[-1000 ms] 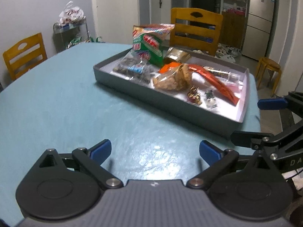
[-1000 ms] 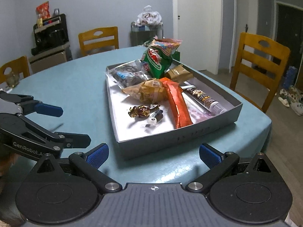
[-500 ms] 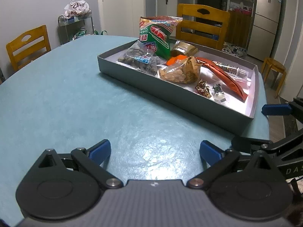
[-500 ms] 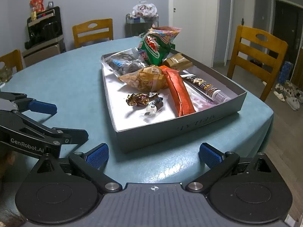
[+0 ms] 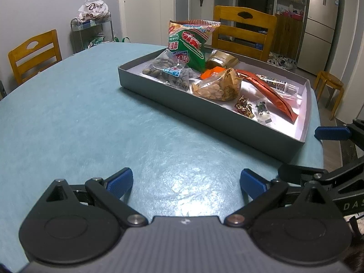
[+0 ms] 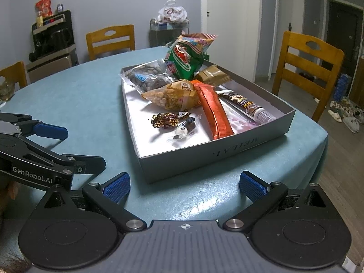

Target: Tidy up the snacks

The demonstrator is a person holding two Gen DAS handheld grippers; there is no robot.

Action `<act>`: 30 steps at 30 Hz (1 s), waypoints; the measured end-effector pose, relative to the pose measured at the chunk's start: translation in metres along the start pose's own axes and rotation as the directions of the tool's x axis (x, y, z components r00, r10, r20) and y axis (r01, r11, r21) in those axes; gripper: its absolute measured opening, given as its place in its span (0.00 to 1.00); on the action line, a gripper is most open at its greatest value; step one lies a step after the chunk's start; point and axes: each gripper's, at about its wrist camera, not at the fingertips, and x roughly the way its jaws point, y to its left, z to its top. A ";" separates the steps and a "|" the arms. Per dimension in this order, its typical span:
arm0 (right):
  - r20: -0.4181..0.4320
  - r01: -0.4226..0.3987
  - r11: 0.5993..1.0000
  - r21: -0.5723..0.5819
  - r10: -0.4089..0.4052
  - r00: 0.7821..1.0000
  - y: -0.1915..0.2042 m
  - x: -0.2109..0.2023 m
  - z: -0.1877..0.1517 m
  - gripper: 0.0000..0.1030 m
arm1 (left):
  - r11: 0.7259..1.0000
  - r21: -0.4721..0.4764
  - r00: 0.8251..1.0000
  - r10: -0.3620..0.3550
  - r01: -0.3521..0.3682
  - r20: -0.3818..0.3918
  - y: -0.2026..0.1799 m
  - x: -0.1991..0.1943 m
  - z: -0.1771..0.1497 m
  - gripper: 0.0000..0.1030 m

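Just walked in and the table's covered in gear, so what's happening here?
A person holds a two-finger gripper in each hand over a blue-covered table. The left gripper and right gripper are both open and empty, short of a grey tray. The snacks all lie in the tray: a green bag, an orange packet, a peanut bag and wrapped candies.

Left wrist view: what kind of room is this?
Likely a home dining room: wooden chairs around a table with a teal cover, and a fridge through the doorway behind.
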 end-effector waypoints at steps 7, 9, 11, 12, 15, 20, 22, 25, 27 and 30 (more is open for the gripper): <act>0.002 0.000 1.000 0.001 0.000 1.000 0.000 0.000 0.000 1.00 | 1.000 -0.001 1.000 0.000 0.000 0.000 0.000 0.000 0.000 0.99; 0.002 0.000 1.000 0.001 0.000 1.000 0.000 0.000 0.000 1.00 | 1.000 -0.001 1.000 0.000 0.000 0.000 0.000 0.000 0.000 0.99; 0.003 0.001 1.000 0.001 -0.001 1.000 0.000 0.000 0.000 1.00 | 1.000 -0.001 1.000 -0.001 0.001 0.001 0.000 0.000 0.000 0.99; 0.004 0.001 1.000 0.002 -0.001 1.000 0.000 -0.001 -0.001 1.00 | 1.000 -0.001 1.000 -0.001 0.001 0.001 0.000 0.000 0.000 0.99; 0.008 0.002 1.000 0.003 -0.002 1.000 0.001 -0.001 -0.001 1.00 | 1.000 -0.001 1.000 0.000 0.000 0.001 0.000 0.000 0.000 0.99; 0.008 0.002 1.000 0.003 -0.002 1.000 0.000 -0.001 -0.001 1.00 | 1.000 -0.001 1.000 -0.001 0.001 0.001 0.000 0.000 0.000 0.99; 0.008 0.002 1.000 0.003 -0.002 1.000 0.000 -0.001 -0.001 1.00 | 1.000 -0.001 1.000 -0.001 0.001 0.001 0.000 0.000 0.000 0.99; 0.008 0.002 1.000 0.003 -0.002 1.000 0.000 -0.001 -0.001 1.00 | 1.000 -0.001 1.000 -0.001 0.001 0.001 0.000 0.000 0.000 0.99; 0.008 0.002 1.000 0.003 -0.002 1.000 0.000 -0.001 -0.001 1.00 | 1.000 -0.001 1.000 -0.001 0.001 0.002 0.000 0.000 0.000 0.99; 0.008 0.002 1.000 0.003 -0.002 1.000 0.000 -0.001 -0.001 1.00 | 1.000 -0.001 1.000 -0.001 0.001 0.002 0.001 0.000 0.000 0.99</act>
